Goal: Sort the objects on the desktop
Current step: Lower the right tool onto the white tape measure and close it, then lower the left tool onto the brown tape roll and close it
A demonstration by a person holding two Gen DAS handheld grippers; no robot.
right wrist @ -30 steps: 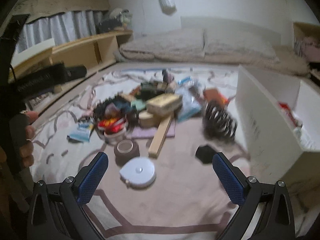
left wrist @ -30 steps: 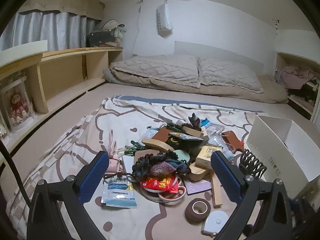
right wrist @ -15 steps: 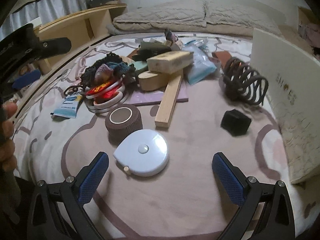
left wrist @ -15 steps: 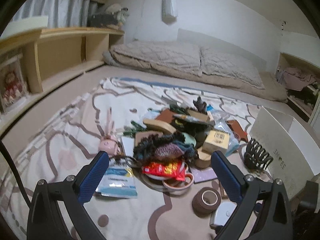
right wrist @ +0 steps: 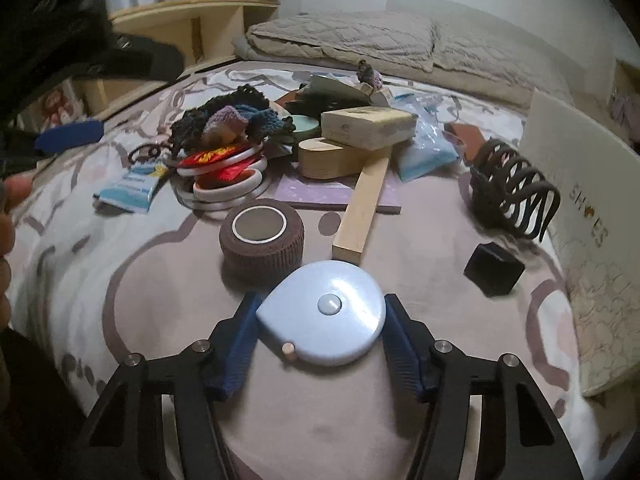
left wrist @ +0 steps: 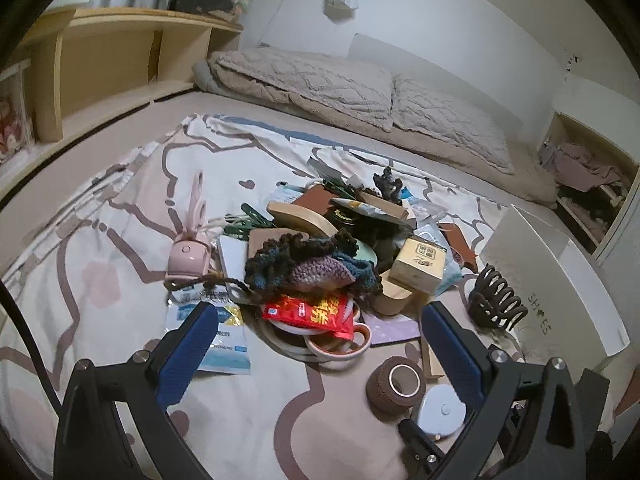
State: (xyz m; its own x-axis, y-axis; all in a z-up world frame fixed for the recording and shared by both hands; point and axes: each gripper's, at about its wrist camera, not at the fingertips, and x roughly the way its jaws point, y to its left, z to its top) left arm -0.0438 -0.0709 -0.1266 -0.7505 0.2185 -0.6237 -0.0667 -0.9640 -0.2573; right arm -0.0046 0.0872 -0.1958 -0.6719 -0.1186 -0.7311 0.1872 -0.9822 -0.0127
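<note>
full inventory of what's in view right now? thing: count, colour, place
tape measure: 1, pale blue, between the right gripper's fingers, on the blanket
bandage roll: 1, brown, just behind the tape measure
wooden stick: 1, light wood, leaning out of the pile
black cube: 1, black, alone near the box
hair claw: 1, dark brown, beside the box
white box: 1, white, far right
rings: several, white, stacked at the pile's front
red packet: 1, red, on the rings
knit bundle: 1, dark and purple, atop the pile
pink fan: 1, pink, left of the pile
left gripper: open, nothing between its fingers
right gripper: jaws closing around the tape measure
</note>
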